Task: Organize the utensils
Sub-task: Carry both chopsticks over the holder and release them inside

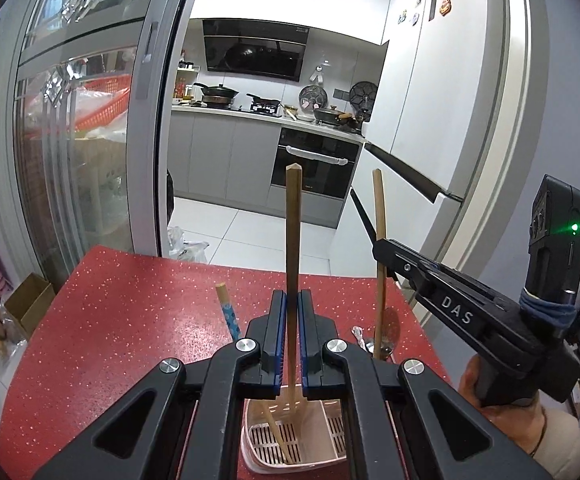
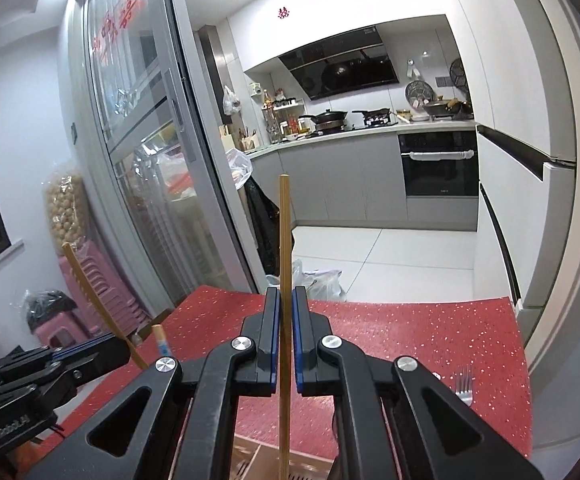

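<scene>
My left gripper [image 1: 293, 300] is shut on a broad wooden utensil handle [image 1: 293, 224] that stands upright, its lower end inside a pink slotted utensil holder [image 1: 257, 440] just below the jaws. Another wooden stick leans inside that holder. My right gripper [image 2: 285, 296] is shut on a thin wooden chopstick [image 2: 284, 232], also upright, above the holder [image 2: 249, 456]. In the left wrist view the right gripper [image 1: 384, 252] comes in from the right with its chopstick [image 1: 378, 216]. In the right wrist view the left gripper [image 2: 121, 348] sits at lower left with its tilted handle [image 2: 85, 280].
The red speckled table [image 1: 129, 320] carries a blue patterned handle [image 1: 227, 316] sticking up, a metal spoon [image 1: 390, 328] and a fork [image 2: 464, 384] near the right edge. Beyond the table's far edge are a glass sliding door, a plastic bag on the floor and the kitchen.
</scene>
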The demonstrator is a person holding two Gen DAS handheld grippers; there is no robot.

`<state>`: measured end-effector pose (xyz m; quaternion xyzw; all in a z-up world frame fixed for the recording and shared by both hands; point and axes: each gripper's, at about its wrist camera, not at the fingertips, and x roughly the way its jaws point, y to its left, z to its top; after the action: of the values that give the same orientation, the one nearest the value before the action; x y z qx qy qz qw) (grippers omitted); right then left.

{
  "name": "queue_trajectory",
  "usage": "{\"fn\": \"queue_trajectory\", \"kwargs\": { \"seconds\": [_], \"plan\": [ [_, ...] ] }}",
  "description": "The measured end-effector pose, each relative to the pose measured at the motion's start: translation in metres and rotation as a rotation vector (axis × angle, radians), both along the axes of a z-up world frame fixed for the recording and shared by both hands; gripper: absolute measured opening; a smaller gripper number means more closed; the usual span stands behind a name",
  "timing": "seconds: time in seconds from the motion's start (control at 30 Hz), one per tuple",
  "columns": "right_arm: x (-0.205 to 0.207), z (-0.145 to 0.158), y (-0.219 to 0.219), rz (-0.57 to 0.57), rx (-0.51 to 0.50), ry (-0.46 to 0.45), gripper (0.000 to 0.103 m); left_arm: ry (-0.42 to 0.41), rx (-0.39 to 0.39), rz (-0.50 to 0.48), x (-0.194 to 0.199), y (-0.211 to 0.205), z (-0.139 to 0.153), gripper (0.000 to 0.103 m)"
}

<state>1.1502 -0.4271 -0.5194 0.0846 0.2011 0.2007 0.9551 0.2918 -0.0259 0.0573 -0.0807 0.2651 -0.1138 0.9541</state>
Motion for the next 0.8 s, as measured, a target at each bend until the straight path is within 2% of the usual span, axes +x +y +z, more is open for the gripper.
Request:
{"fn": "queue_trajectory", "kwargs": {
  "seconds": [0.23,0.6,0.8],
  "plan": [
    [0.003,-0.022,0.001,0.009,-0.017,-0.011,0.006,0.035,0.011,0.006,0.005,-0.003,-0.022,0.029],
    [-0.011,-0.041,-0.015,0.01,0.0,-0.007,0.006,0.038,0.093,0.023,-0.001,-0.016,-0.05,0.029],
    [-0.026,-0.051,-0.025,0.018,0.007,0.039,0.006,0.041,0.146,0.041,-0.007,-0.019,-0.058,0.03]
  ]
}}
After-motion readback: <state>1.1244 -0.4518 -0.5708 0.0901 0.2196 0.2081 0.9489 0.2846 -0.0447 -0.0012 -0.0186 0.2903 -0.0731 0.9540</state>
